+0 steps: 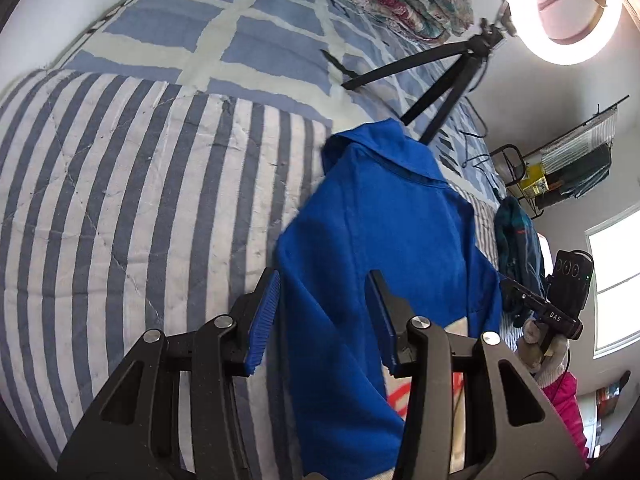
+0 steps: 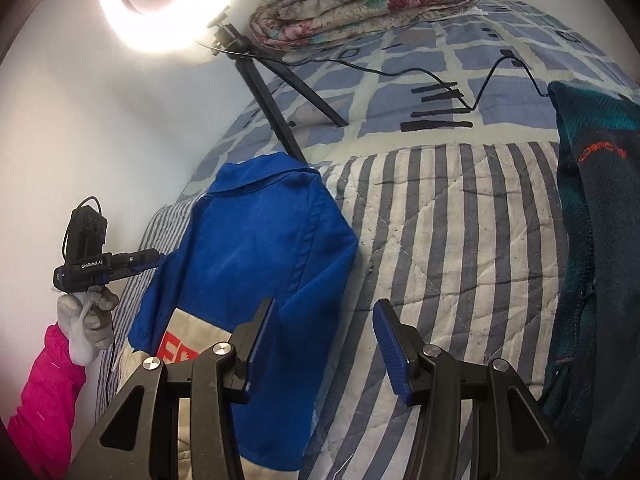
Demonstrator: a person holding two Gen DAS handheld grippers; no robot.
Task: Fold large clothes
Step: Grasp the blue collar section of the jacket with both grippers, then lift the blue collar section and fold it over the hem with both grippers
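A blue jacket (image 1: 372,216) with a white panel and red lettering lies partly folded on the striped quilt (image 1: 120,184); it also shows in the right wrist view (image 2: 256,248). My left gripper (image 1: 324,312) is open, its jaws wide apart just above the jacket's near part. My right gripper (image 2: 324,336) is open and empty, over the jacket's right edge and the quilt (image 2: 460,240). The right gripper shows in the left wrist view (image 1: 520,294), and the left gripper in the right wrist view (image 2: 158,258) at the jacket's left edge.
A dark teal fleece (image 2: 600,240) lies on the quilt at the right. A ring light on a black tripod (image 2: 276,108) stands on the bed behind the jacket, its cable (image 2: 440,78) running across the checked sheet. A folded floral blanket (image 2: 360,4) lies at the back.
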